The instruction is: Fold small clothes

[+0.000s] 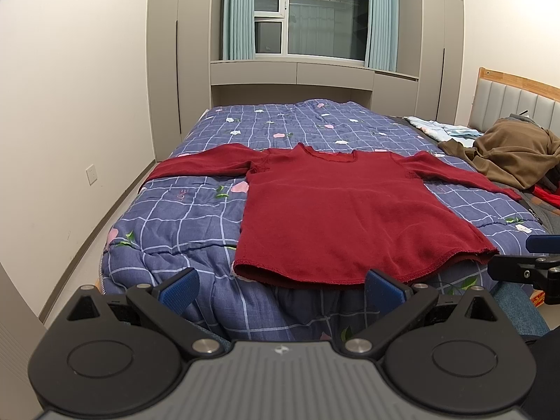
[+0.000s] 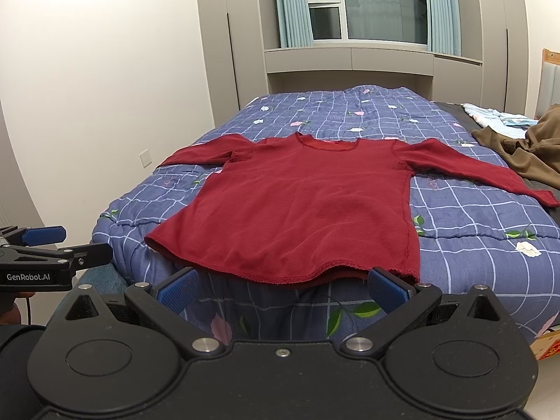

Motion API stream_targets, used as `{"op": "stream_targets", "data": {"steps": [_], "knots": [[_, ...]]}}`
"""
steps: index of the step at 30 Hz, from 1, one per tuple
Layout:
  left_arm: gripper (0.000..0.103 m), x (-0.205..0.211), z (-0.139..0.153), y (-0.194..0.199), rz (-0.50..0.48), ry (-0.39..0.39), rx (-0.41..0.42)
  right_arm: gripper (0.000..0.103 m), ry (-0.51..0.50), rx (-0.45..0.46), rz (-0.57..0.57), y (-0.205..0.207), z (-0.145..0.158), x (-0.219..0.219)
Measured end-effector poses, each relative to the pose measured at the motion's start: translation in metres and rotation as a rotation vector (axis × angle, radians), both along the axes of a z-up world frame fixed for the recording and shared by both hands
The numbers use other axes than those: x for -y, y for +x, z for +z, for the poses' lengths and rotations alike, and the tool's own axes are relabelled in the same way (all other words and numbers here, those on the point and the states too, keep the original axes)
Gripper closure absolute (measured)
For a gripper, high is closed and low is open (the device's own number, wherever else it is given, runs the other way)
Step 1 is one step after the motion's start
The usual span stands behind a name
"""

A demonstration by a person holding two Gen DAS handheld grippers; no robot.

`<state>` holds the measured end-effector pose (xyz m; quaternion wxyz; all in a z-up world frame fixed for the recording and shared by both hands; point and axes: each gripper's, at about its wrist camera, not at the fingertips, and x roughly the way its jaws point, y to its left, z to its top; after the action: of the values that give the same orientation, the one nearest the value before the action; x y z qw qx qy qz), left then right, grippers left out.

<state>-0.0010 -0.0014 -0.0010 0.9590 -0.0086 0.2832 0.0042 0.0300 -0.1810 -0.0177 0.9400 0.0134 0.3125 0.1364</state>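
A dark red long-sleeved top (image 1: 336, 210) (image 2: 297, 210) lies flat on the blue checked quilt (image 1: 175, 220) (image 2: 472, 238), both sleeves spread out to the sides, its hem hanging slightly over the near edge of the bed. My left gripper (image 1: 280, 288) is open just in front of the hem, with nothing between its blue pads. My right gripper (image 2: 281, 288) is open too, held below the hem near its right corner. Each gripper shows at the edge of the other's view, the left one (image 2: 63, 245) and the right one (image 1: 525, 259).
A brown garment (image 1: 514, 154) (image 2: 525, 147) and a light blue cloth (image 1: 437, 127) lie at the far right of the bed by the padded headboard (image 1: 518, 101). A red item (image 1: 549, 196) sits beside them. A wall runs along the left, wardrobes and a window stand behind.
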Motion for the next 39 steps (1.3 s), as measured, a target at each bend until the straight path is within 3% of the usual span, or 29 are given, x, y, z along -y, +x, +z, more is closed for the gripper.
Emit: {"op": "stream_targets", "data": {"steps": [12, 21, 34, 39], "knots": [[0.0, -0.005, 0.0, 0.019, 0.047, 0.004, -0.087, 0.0, 0.017, -0.118, 0.003, 0.019, -0.006, 0.005], [0.0, -0.009, 0.004, 0.053, 0.075, -0.046, -0.17, 0.0, -0.025, -0.126, 0.0, 0.04, 0.002, 0.003], [0.0, 0.026, 0.024, 0.13, 0.005, 0.003, -0.165, 0.0, -0.069, -0.08, -0.102, 0.107, 0.02, 0.024], [0.0, 0.037, 0.025, 0.171, 0.004, 0.003, -0.192, 0.0, -0.098, -0.12, -0.142, 0.149, 0.016, 0.033]]}}
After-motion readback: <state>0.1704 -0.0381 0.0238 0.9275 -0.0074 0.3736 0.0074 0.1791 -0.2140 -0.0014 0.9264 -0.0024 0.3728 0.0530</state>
